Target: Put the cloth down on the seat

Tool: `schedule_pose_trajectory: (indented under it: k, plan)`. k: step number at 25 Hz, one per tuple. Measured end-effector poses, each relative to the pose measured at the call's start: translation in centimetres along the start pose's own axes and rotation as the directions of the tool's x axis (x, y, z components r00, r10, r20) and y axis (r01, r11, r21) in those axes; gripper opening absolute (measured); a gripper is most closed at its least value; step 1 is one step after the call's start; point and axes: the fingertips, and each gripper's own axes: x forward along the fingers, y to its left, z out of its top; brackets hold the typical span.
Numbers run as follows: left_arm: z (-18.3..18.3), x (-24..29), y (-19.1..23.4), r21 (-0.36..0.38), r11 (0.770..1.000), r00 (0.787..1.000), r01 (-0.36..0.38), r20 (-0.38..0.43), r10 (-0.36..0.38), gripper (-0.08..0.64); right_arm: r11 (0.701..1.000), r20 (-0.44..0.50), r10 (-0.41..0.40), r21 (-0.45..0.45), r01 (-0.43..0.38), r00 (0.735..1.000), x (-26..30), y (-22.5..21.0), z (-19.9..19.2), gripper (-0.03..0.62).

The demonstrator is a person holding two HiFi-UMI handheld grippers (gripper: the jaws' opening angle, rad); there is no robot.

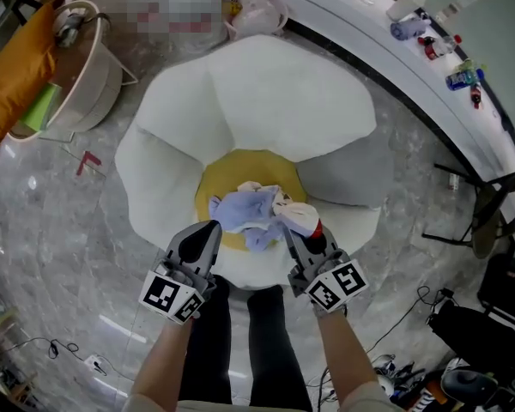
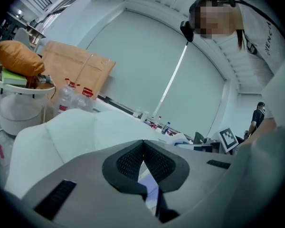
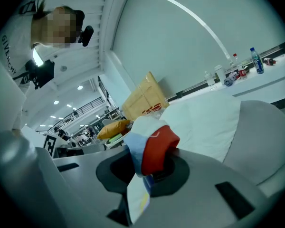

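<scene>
The seat (image 1: 275, 101) is a big white flower-shaped cushion with a yellow centre (image 1: 213, 178). A light blue, white and red cloth (image 1: 256, 209) hangs bunched over the near part of that yellow centre, between both grippers. My left gripper (image 1: 209, 233) is at the cloth's left edge, and a pale strip of the cloth (image 2: 150, 188) shows between its shut jaws (image 2: 143, 146). My right gripper (image 1: 304, 230) is shut on the cloth's red and blue end (image 3: 154, 146), which bulges out of the jaws. I cannot tell whether the cloth touches the seat.
A round side table with an orange cushion (image 1: 17, 67) stands at the far left. A curved white counter with bottles (image 1: 446, 58) runs along the far right, and a black chair (image 1: 489, 213) stands below it. Cables lie on the marble floor. The person's legs (image 1: 240, 342) stand at the seat's near edge.
</scene>
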Motion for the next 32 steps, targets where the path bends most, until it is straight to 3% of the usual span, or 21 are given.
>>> schedule_pose_trajectory:
  k: [7,18,32]
  plan:
    - [-3.8,2.3,0.8,0.000,1.000,1.000,0.005,-0.005,-0.005,0.013,0.999,-0.010,-0.027,-0.018,0.027,1.000,0.5,-3.7,-3.2,0.057]
    - [-9.1,5.5,3.6,-0.016,1.000,0.999,-0.025,0.037,0.025,0.013,0.990,-0.053,-0.065,-0.132,0.058,0.996,2.5,-8.0,-8.3,0.057]
    - [-14.2,6.9,6.6,-0.063,0.996,0.996,-0.058,0.065,0.063,0.013,0.994,-0.105,-0.021,-0.107,0.010,0.994,6.3,-10.8,-14.4,0.057]
